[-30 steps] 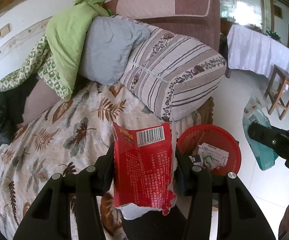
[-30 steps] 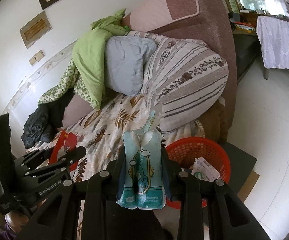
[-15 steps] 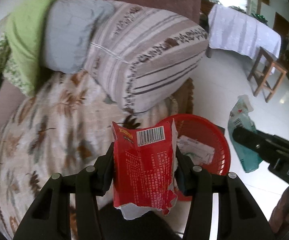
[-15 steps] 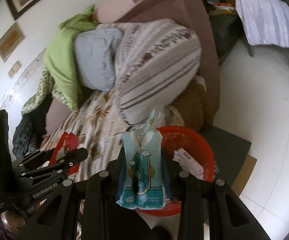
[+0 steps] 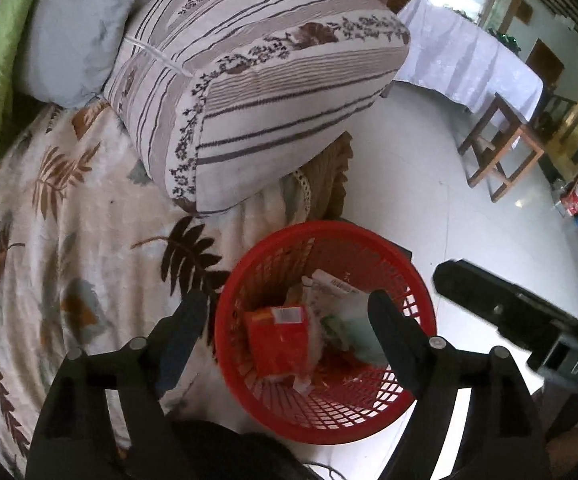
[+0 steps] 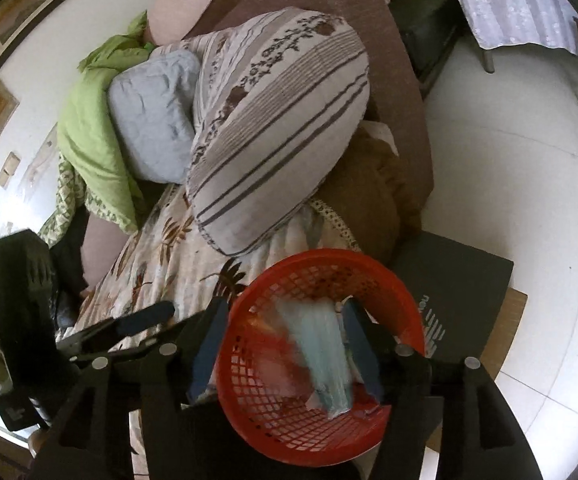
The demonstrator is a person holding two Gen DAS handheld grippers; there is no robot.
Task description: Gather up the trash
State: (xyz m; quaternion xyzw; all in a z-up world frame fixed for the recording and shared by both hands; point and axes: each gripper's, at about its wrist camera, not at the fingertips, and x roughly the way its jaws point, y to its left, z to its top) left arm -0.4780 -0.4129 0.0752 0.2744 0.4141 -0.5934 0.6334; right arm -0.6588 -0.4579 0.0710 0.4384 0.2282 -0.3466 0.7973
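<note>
A red mesh basket (image 5: 421, 296) stands on the floor beside the sofa; it also shows in the right wrist view (image 6: 393, 284). My left gripper (image 5: 289, 320) is open above it. The red snack packet (image 5: 279, 340) lies loose inside the basket among white wrappers (image 5: 335, 286). My right gripper (image 6: 285, 344) is open over the basket too. The light blue packet (image 6: 325, 356) is a blurred streak between its fingers, dropping into the basket. The right gripper's body (image 5: 509, 312) shows at the right of the left wrist view.
A striped cushion (image 5: 257, 92) and a grey pillow (image 5: 77, 28) lie on the leaf-patterned sofa cover (image 5: 49, 240). A dark box (image 6: 457, 296) lies on the floor behind the basket. A wooden stool (image 5: 501, 148) and a cloth-covered table (image 5: 461, 60) stand further right.
Both grippers moved over the red basket and opened. The red packet dropped into the basket; the blue packet left the right gripper and is falling in.
</note>
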